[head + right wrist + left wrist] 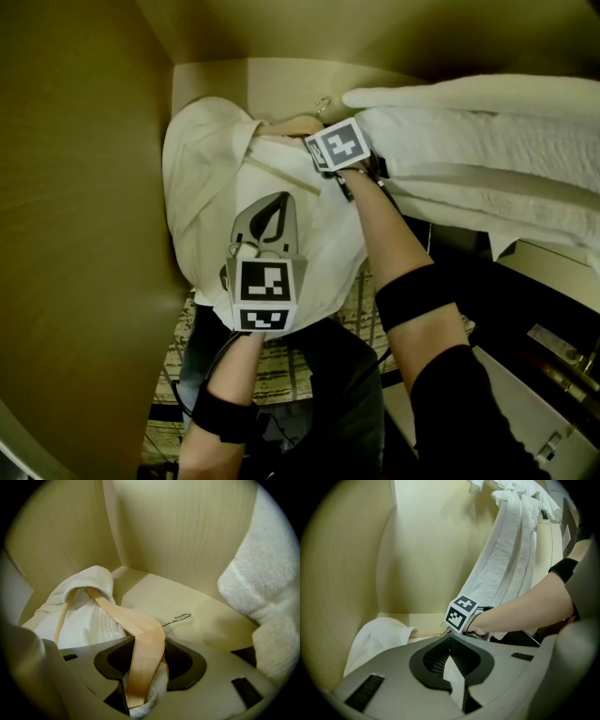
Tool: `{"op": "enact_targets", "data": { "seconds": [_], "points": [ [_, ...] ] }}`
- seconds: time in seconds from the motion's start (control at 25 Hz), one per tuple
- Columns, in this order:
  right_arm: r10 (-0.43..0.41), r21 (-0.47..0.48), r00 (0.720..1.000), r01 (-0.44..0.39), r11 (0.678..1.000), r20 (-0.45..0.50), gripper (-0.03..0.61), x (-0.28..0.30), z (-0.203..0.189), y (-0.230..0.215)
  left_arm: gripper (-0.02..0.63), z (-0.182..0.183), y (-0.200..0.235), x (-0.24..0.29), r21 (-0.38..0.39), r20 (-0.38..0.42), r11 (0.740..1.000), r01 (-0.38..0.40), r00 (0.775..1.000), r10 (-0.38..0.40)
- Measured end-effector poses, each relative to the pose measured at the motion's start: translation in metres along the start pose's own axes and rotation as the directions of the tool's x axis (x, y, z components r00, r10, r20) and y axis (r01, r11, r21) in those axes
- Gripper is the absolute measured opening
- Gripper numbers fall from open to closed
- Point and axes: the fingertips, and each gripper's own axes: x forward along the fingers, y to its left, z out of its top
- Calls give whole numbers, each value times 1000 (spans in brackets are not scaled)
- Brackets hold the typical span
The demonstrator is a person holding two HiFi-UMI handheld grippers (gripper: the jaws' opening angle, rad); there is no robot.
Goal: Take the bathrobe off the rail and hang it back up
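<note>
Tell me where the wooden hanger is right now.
In the right gripper view, the wooden hanger sits centre-bottom, clamped in the right gripper, with the bathrobe over its left end.

No word, number, brand name or sign could be read in any view. The only printed marks were black-and-white square patterns on the left marker cube and the right marker cube. These were blocky codes, with no letters or digits among them. If the dark fittings at the lower right of the head view carried any print, it was perhaps just too dim and small to tell
</note>
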Motion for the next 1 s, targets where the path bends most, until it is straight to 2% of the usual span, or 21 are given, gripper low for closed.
{"op": "enact_targets", "data": {
  "seconds": [0.16,0.28,0.56,0.76,1.0],
  "points": [
    [-21,14,999,21,1000,26,212,-2,-1,-1,3,-3,-1,-3,0,-1,1000,-1,1000,1],
    [-32,-3,996,33,999,88,212,-14,13,9,3,-3,1,-8,-5,0,1000,-9,1000,9],
    [-152,-109,965,178,978,215,215,-55,28,12,3,4,-1,-26,-22,7,999,-34,999,34],
    [-226,-123,923,275,954,311,212,-102,30,29,3,16,-10,-55,-31,2,998,-60,998,60],
    [-306,-128,851,392,911,427,210,-180,41,43,3,45,-28,-91,-29,18,997,-77,997,77]
  ]
}}
